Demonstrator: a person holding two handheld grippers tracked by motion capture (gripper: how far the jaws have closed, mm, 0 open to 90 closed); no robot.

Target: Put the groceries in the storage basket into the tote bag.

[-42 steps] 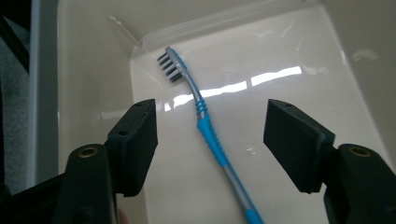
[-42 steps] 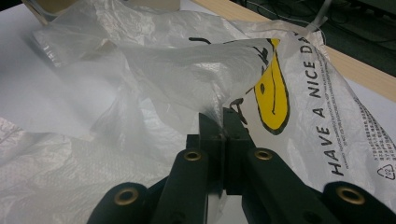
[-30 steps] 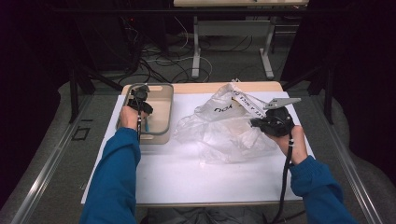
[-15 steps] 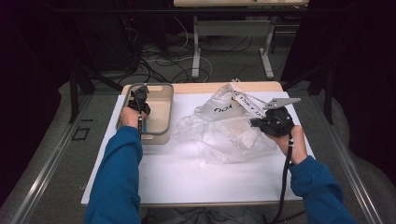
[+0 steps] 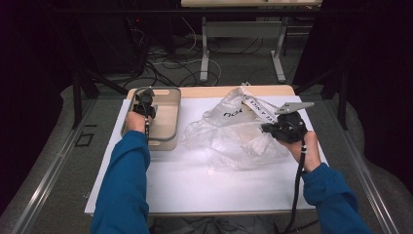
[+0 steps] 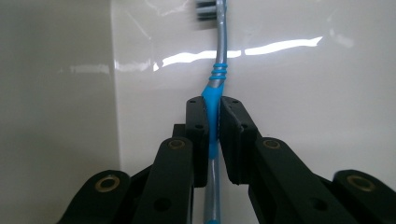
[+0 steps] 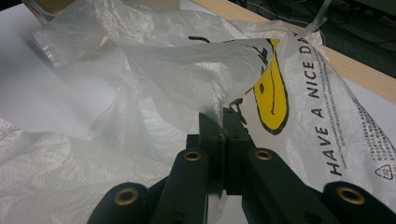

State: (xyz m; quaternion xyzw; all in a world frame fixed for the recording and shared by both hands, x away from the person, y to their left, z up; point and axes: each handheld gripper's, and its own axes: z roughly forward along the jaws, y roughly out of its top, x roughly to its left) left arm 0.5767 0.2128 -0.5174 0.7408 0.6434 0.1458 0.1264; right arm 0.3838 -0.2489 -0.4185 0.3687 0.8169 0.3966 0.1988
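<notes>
The toothbrush lies in the beige tray – blue handle clamped by the left gripper, whose jaws have just been closing. Right of the tray, the right gripper pinches the plastic bag (smiley-printed) – jaws together on its film.

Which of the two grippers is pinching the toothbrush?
The left gripper, over the tray: its jaws have just closed on the toothbrush handle. The right gripper pinches the plastic bag instead.
</notes>
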